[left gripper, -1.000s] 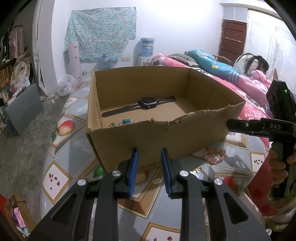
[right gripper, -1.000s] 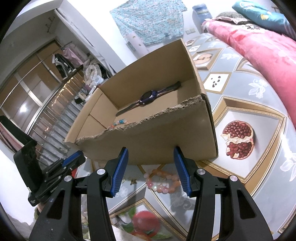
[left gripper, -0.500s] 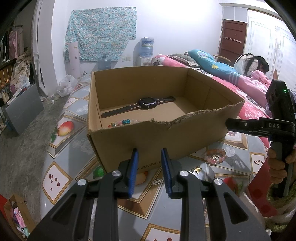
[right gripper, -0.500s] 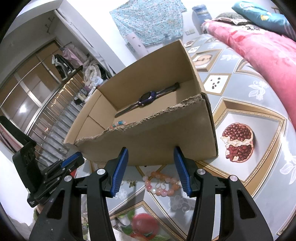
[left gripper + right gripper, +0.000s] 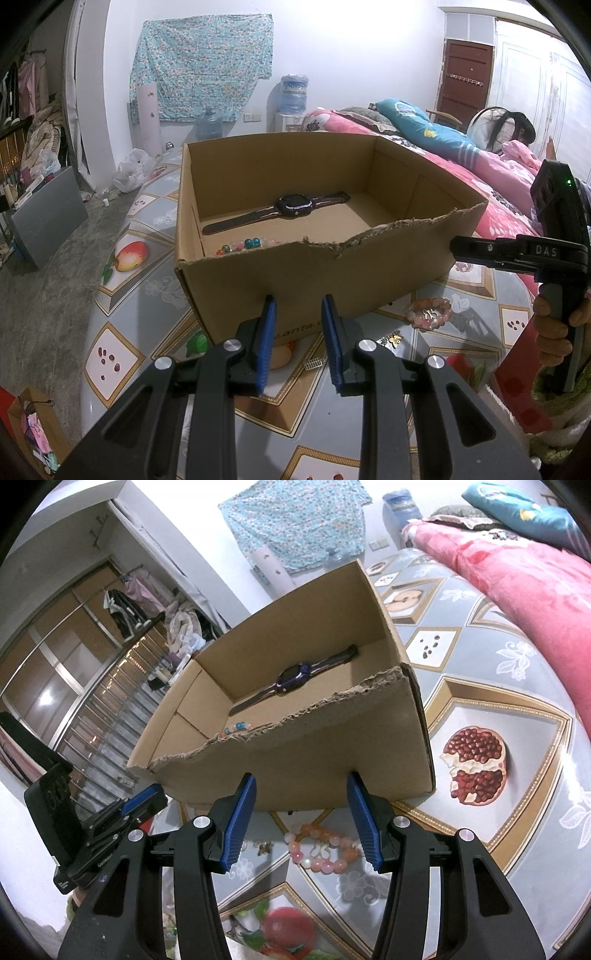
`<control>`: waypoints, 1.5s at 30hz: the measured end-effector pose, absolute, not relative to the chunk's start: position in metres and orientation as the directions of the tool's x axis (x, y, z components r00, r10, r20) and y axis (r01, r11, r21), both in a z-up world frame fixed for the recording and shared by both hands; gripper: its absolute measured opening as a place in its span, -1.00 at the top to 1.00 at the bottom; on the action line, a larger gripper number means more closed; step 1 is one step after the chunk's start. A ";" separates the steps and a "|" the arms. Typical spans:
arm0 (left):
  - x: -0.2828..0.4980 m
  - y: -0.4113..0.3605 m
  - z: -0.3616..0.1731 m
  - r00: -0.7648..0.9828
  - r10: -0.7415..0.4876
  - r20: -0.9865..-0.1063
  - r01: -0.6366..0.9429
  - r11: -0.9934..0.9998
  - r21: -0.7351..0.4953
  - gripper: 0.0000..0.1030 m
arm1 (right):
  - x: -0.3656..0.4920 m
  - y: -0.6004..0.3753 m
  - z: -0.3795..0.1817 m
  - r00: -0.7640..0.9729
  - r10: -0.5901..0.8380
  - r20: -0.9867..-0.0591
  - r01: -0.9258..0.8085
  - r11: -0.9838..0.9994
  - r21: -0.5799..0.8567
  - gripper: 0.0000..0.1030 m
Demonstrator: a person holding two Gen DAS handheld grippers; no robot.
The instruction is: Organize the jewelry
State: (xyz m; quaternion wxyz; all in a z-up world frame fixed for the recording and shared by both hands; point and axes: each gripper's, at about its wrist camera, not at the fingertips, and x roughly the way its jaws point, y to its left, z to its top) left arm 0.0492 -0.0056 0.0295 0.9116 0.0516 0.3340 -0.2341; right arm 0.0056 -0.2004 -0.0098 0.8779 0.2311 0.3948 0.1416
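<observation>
One cardboard box [image 5: 332,266] on the patterned surface [image 5: 524,738] holds one watch [image 5: 291,205] and one multicoloured bead string [image 5: 243,244], while one pink bracelet [image 5: 321,849] lies outside by its torn front wall, under the empty, parted right hand-held gripper [image 5: 301,823]; the left hand-held gripper [image 5: 298,345] is likewise released.

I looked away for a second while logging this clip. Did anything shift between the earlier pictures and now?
Nothing visibly changed. The left claw and right claw hang open and empty in front of the cardboard box. The watch and coloured beads lie inside the box, and the pink bead bracelet lies on the patterned cloth, untouched.
</observation>
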 end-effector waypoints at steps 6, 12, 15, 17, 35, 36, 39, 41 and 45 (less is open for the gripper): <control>0.049 -0.006 0.030 0.668 -0.391 -0.633 0.460 0.886 -0.061 0.53 | 0.005 -0.200 -0.010 0.648 0.433 -0.627 -0.067 0.852 0.519 0.03; 0.047 -0.007 0.029 0.664 -0.395 -0.635 0.465 0.883 -0.062 0.53 | 0.001 -0.201 -0.006 0.654 0.412 -0.635 -0.079 0.872 0.484 0.03; 0.042 -0.007 0.026 0.658 -0.400 -0.638 0.473 0.879 -0.064 0.51 | -0.005 -0.202 -0.004 0.659 0.403 -0.635 -0.100 0.884 0.457 0.03; 0.037 -0.006 0.022 0.647 -0.408 -0.645 0.480 0.874 -0.071 0.50 | -0.010 -0.201 -0.006 0.651 0.414 -0.636 -0.119 0.884 0.453 0.03; 0.035 -0.032 -0.015 0.585 -0.363 -0.725 0.553 0.833 0.029 0.50 | 0.010 -0.165 -0.040 0.511 0.527 -0.680 -0.241 0.846 0.475 0.35; 0.038 -0.032 -0.016 0.583 -0.355 -0.731 0.550 0.835 0.033 0.50 | 0.012 -0.163 -0.040 0.508 0.528 -0.681 -0.246 0.846 0.473 0.35; 0.047 -0.030 -0.019 0.570 -0.349 -0.744 0.542 0.840 0.021 0.50 | 0.022 -0.161 -0.041 0.500 0.535 -0.681 -0.254 0.842 0.475 0.35; 0.054 -0.031 -0.022 0.557 -0.343 -0.756 0.535 0.845 0.011 0.50 | 0.031 -0.161 -0.041 0.497 0.540 -0.680 -0.253 0.839 0.482 0.35; 0.061 -0.032 -0.026 0.542 -0.338 -0.769 0.516 0.856 -0.013 0.50 | 0.038 -0.163 -0.045 0.493 0.549 -0.675 -0.249 0.833 0.494 0.35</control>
